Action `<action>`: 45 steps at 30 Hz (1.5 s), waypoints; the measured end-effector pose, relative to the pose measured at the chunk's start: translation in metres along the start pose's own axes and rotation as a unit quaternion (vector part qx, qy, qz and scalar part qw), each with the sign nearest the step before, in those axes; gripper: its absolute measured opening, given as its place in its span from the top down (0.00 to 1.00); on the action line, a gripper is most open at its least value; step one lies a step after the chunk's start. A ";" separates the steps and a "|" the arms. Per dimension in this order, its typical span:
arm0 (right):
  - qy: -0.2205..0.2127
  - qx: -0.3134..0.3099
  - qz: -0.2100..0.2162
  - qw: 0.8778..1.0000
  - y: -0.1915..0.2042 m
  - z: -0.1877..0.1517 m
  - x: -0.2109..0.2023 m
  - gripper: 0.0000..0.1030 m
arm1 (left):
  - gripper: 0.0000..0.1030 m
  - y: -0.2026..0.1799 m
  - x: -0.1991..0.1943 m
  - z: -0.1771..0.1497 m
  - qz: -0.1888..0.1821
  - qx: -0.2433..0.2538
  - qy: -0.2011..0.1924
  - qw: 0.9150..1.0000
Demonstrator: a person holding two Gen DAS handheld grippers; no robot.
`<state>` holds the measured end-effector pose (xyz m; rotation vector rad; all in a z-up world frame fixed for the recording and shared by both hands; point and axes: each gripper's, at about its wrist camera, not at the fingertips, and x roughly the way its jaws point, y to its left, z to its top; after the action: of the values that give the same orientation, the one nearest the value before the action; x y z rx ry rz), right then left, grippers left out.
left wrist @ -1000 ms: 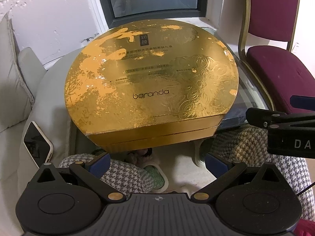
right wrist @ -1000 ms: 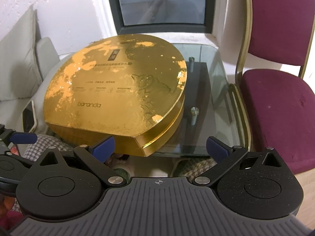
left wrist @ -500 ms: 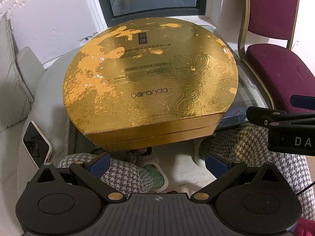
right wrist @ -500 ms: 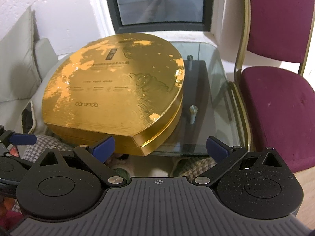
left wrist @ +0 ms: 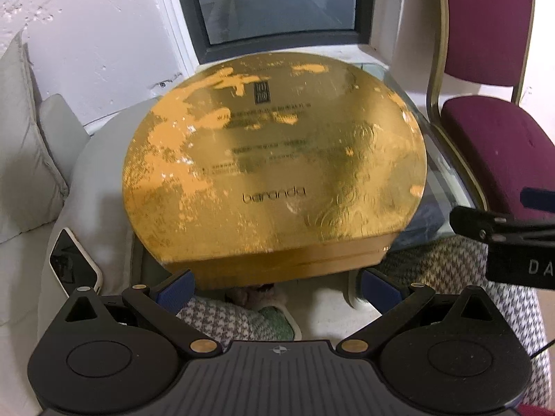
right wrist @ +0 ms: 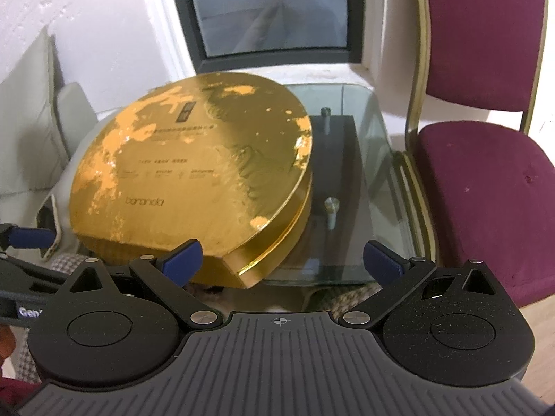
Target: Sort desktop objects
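Both fingers (left wrist: 177,289) pairs spread, empty, one gold box (left wrist: 274,159), one phone (left wrist: 71,265), one chair (right wrist: 485,159)

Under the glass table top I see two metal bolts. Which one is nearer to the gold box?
The front bolt, just right of the gold box; the rear bolt stands farther off, toward the window.

The left tongs (left wrist: 275,289) gape wide just short of the gold box (left wrist: 274,159) on the glass table (left wrist: 447,187).
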<state>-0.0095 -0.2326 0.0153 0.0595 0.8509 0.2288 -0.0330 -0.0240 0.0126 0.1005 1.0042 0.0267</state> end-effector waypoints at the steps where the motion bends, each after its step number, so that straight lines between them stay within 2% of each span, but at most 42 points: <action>1: -0.002 0.002 -0.001 1.000 -0.001 0.001 0.000 0.01 | 0.01 -0.001 0.000 0.002 0.000 0.000 -0.002 1.000; 26: -0.001 0.035 0.014 0.999 -0.026 -0.001 0.009 0.01 | 0.01 -0.019 0.011 0.011 0.012 0.016 0.019 1.000; 36: -0.009 0.041 0.012 0.999 -0.036 0.001 0.009 0.01 | 0.01 -0.026 0.011 0.013 0.020 0.029 0.011 0.999; 45: -0.009 0.117 -0.005 0.993 -0.080 0.008 0.016 0.01 | 0.01 -0.032 0.018 0.023 0.028 0.032 0.009 0.999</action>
<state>0.0210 -0.3069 -0.0029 0.2760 0.8565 0.1170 -0.0046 -0.0566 0.0064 0.1864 1.0207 0.0461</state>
